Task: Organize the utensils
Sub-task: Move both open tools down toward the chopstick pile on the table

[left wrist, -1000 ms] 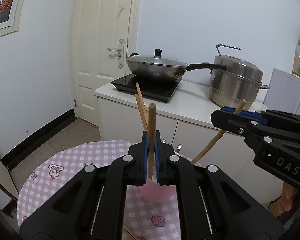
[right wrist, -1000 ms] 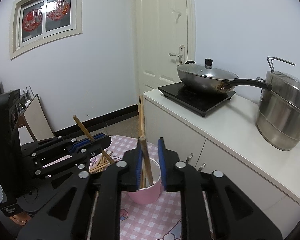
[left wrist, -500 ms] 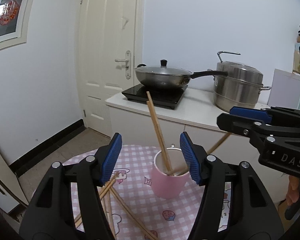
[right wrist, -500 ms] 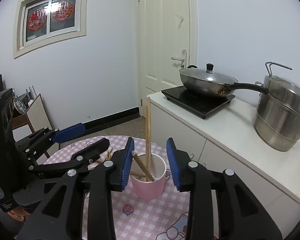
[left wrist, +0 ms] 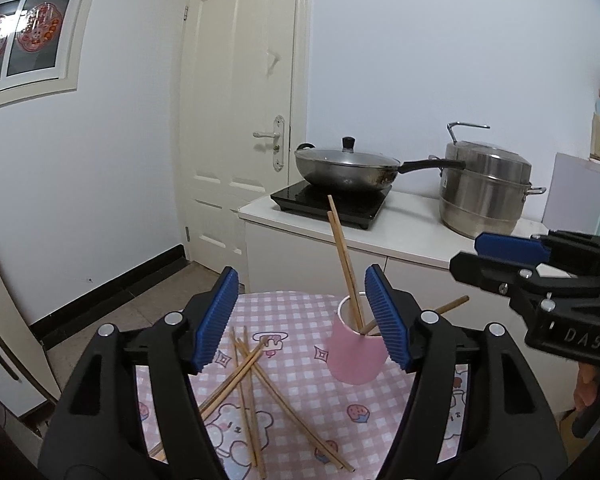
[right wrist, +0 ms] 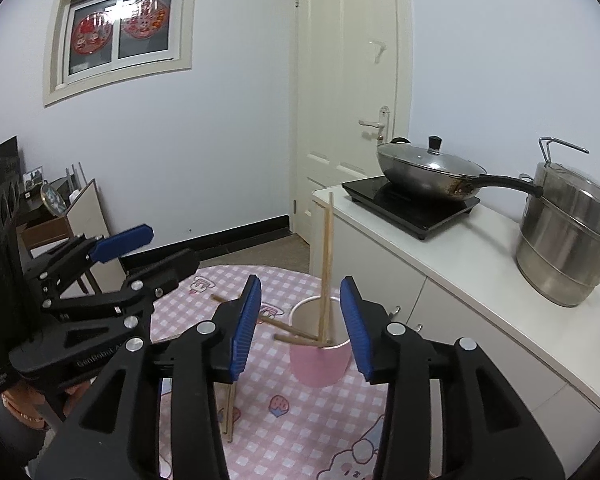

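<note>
Left wrist view: my left gripper [left wrist: 302, 320] has nothing between its pads and the jaws are opening. Right gripper [right wrist: 300, 330] likewise, jaws opening, empty. Pink cup [left wrist: 356, 354] stands upright on the checked tablecloth [left wrist: 300, 392], with chopsticks in it: a pair [left wrist: 342, 252] leaning up toward the stove side, and at least one [left wrist: 454, 305] tipped low over the rim. Loose chopsticks [left wrist: 252, 380] lie crossed in a heap on the cloth just left of the cup.

My read: a drop-off is finished, next is another pick from the heap.

How I'd do it:
- Take the top stick of the crossing, not one pinned underneath, or the rest will scatter.
- Come down with pads either side of a single shaft, near one end, so it hangs steep for insertion.
- Keep the other gripper clear of the cup; a knock on the low-leaning stick could tip it.
- Lower the tip past the rim before releasing.

Right wrist view shows one stray stick [right wrist: 230, 412] by the near side.
</note>
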### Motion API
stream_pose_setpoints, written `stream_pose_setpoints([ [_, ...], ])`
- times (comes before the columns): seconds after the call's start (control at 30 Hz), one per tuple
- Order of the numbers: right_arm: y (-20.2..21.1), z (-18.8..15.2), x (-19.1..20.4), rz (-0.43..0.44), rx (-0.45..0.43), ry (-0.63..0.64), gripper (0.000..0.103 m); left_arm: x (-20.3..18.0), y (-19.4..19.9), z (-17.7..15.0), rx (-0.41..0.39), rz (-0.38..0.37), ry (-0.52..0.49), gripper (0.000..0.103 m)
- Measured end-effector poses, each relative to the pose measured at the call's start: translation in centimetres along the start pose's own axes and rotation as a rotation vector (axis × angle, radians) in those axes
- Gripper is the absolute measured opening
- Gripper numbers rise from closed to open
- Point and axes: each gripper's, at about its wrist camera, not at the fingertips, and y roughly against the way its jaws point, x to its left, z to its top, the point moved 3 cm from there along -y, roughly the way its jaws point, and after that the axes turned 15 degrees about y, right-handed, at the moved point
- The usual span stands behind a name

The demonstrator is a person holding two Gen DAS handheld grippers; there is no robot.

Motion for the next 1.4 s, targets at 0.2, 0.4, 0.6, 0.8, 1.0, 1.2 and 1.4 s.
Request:
stream_pose_setpoints([
  [0.2,0.3,-0.3,2.7,0.033,0.006,0.037,0.040,1.6,2.1,-0.1,-0.013,0.022,-0.023,0.070],
  [0.4,-0.2,-0.5,4.7,0.042,0.004,0.069,0.043,3.9,3.1,-0.8,0.007,0.051,-0.048,0.071],
  [0.6,0.0,0.0,5.7,0.026,-0.024,0.088,0.043,5.7,3.4,-1.6,0.019,0.081,-0.057,0.071],
  [0.8,0.8,0.5,7.0,0.000,-0.053,0.133,0.043,7.5,3.4,-1.9,0.034,0.108,-0.052,0.071],
  [1.0,-0.6,0.4,9.3,0.007,-0.040,0.187,0.043,9.0,3.0,-2.7,0.091,0.118,-0.043,0.071],
  [1.2,-3.5,-0.5,11.3,0.049,0.011,0.217,0.043,10.6,0.5,-4.1,0.211,0.157,-0.067,0.071],
  [1.4,-8.6,-2.4,12.2,0.056,0.124,0.236,0.043,12.8,-3.5,-6.1,0.358,0.173,-0.052,0.071],
])
